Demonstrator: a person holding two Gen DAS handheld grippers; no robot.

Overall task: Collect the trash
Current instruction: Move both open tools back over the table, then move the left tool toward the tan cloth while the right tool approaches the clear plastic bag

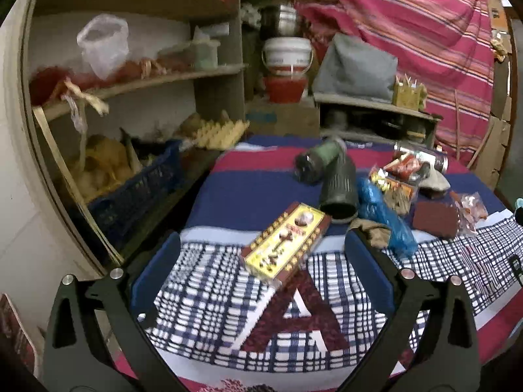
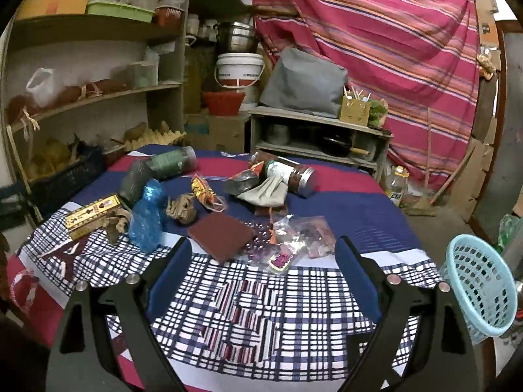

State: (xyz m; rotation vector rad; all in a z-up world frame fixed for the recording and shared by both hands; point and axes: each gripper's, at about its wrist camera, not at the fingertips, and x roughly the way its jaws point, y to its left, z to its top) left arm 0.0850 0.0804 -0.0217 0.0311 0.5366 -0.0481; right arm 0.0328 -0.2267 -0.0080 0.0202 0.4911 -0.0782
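Trash lies scattered on a cloth-covered table (image 2: 327,294). A yellow flat box (image 1: 282,243) sits just ahead of my left gripper (image 1: 261,261), which stands open with nothing between its fingers. Beyond it are dark green plastic jars (image 1: 336,186), a crumpled blue bag (image 1: 385,219) and a maroon square pad (image 1: 434,219). My right gripper (image 2: 263,271) is open over the checked cloth, short of the maroon pad (image 2: 222,233) and clear wrappers (image 2: 304,235). A light blue perforated basket (image 2: 480,284) stands off the table's right edge.
Shelves (image 1: 137,81) with bags, egg trays and a dark blue crate (image 1: 137,189) run along the left. A striped pink cloth (image 2: 376,39) hangs at the back, with buckets (image 2: 238,68) and a low wooden rack (image 2: 320,137) beneath. A bottle (image 2: 397,184) stands on the floor.
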